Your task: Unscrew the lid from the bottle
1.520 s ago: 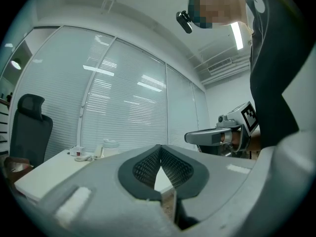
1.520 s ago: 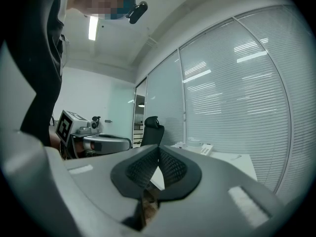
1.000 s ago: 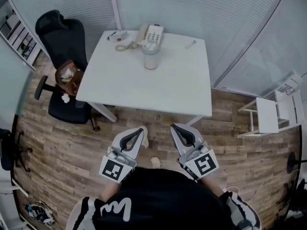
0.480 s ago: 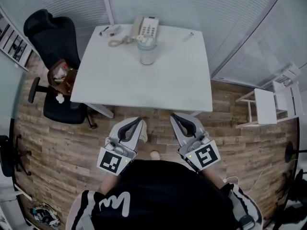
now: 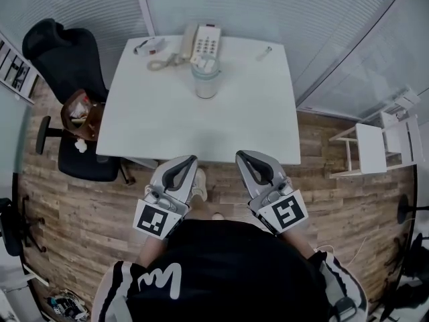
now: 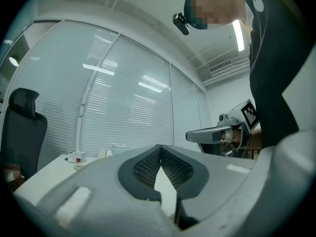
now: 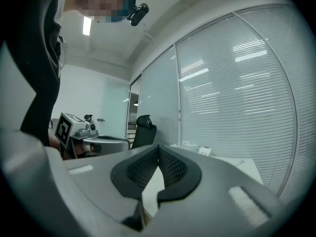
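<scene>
A pale bottle with a lid (image 5: 205, 78) stands upright on the white table (image 5: 201, 123), toward its far side, in front of the telephone. My left gripper (image 5: 193, 158) and right gripper (image 5: 238, 155) hang side by side just off the table's near edge, far from the bottle. Both are shut with nothing between the jaws. In the left gripper view the left gripper (image 6: 160, 147) shows its pads meeting, and the bottle (image 6: 118, 148) is a small shape beyond. The right gripper (image 7: 158, 147) looks the same in its own view.
A desk telephone (image 5: 202, 43) with its cord lies at the table's back, a small item (image 5: 150, 45) to its left and a pen-like thing (image 5: 265, 51) to its right. A black office chair (image 5: 64, 66) stands left, a white rack (image 5: 375, 149) right. Glass walls with blinds close the corner.
The table has drawn closer to me in the head view, and both grippers now reach its near edge. Their jaws stay shut.
</scene>
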Demonstrator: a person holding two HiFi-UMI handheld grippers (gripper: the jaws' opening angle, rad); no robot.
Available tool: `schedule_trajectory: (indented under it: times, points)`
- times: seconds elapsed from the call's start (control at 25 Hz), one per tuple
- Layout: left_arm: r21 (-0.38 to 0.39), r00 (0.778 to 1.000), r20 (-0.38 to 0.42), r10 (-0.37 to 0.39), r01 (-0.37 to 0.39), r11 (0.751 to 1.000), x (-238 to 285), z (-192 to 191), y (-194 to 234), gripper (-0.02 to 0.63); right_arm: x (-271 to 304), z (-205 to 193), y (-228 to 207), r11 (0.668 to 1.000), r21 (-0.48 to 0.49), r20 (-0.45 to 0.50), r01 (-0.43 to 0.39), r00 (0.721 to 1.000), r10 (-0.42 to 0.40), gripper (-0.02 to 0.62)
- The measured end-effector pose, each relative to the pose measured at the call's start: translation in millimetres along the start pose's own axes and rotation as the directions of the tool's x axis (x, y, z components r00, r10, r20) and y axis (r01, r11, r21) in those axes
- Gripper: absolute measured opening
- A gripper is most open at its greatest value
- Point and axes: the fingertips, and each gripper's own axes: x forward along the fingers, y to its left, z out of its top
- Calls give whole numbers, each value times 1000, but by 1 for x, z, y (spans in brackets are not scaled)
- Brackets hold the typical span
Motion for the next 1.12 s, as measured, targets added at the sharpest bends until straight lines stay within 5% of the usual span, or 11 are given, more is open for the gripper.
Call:
schedule_trajectory:
  times: [1.12]
  points:
    - [5,998,-19,-53,54,999,117,8,142,5,134,4,-112,997,-3,-20,78,997,-78,2]
